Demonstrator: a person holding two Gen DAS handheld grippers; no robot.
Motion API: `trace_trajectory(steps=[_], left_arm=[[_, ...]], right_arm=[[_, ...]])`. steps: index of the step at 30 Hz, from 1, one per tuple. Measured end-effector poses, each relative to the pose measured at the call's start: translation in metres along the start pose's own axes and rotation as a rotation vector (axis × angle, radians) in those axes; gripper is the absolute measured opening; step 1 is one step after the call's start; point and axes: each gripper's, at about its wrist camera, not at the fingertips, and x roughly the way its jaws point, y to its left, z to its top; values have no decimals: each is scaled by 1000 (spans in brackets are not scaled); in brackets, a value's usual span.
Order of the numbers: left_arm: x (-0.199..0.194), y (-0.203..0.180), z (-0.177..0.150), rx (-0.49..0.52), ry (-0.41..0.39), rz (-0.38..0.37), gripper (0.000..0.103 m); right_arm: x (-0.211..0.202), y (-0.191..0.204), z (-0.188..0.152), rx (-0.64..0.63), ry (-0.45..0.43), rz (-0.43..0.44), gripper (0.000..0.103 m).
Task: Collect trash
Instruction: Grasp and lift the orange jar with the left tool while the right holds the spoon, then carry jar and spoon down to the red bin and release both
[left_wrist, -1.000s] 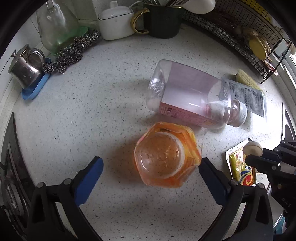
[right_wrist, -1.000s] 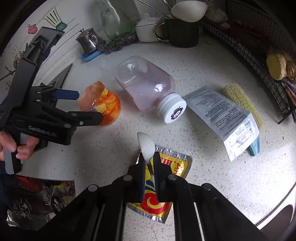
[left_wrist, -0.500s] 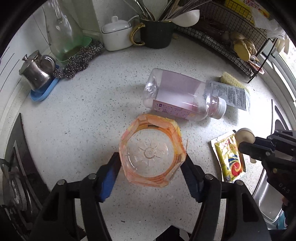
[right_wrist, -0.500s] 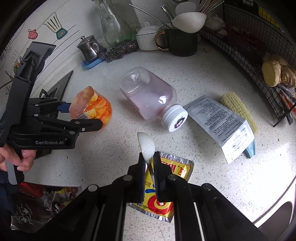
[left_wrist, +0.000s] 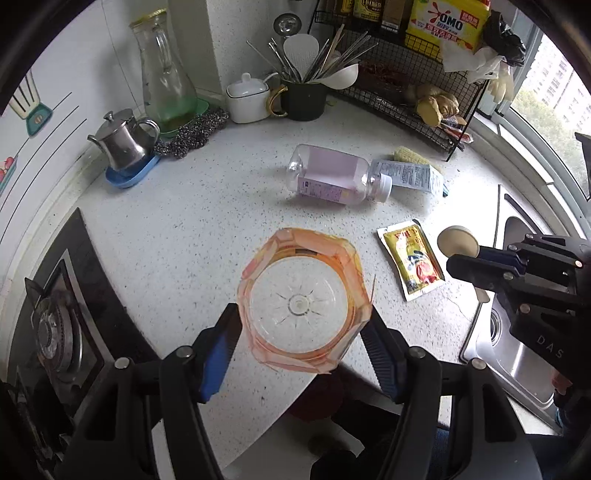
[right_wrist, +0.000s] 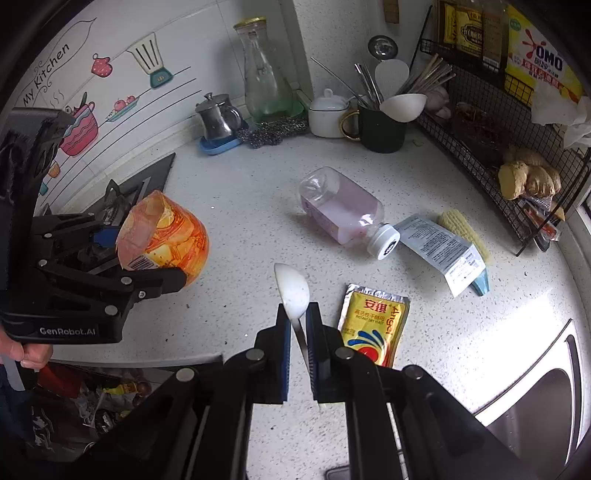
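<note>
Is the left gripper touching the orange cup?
Touching. In the left wrist view the left gripper has both blue pads pressed against the sides of the orange cup, held above the counter.

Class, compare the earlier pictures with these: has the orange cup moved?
Yes. The orange cup, clamped in the left gripper, has been lifted off the counter and away from the lying bottle, toward the counter's front edge.

Left gripper (left_wrist: 301, 325) fingers spread wide and gripping; right gripper (right_wrist: 297, 321) fingers nearly together

Orange printed cup (left_wrist: 301, 302); pink-tinted bottle (left_wrist: 334, 179), white cap; yellow-red sachet (left_wrist: 412, 264); white speckled counter (left_wrist: 192, 229).
</note>
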Motion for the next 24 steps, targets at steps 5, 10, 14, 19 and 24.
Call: trace_trajectory(steps=[5, 10, 14, 19, 24], left_arm=[[-33, 6, -43, -13, -38, 2, 63], [-62, 17, -92, -28, -59, 7, 63], [-82, 23, -135, -38, -67, 11, 63], [-99, 27, -188, -53, -61, 10, 63], [-104, 30, -228, -69, -37, 7, 63]], right_arm=[[-19, 39, -20, -23, -24, 0, 7], [-35, 82, -46, -50, -29, 2, 7], [-44, 111, -70, -65, -32, 4, 7], [-55, 142, -98, -72, -23, 1, 7], [-56, 168, -121, -79, 1, 0, 7]])
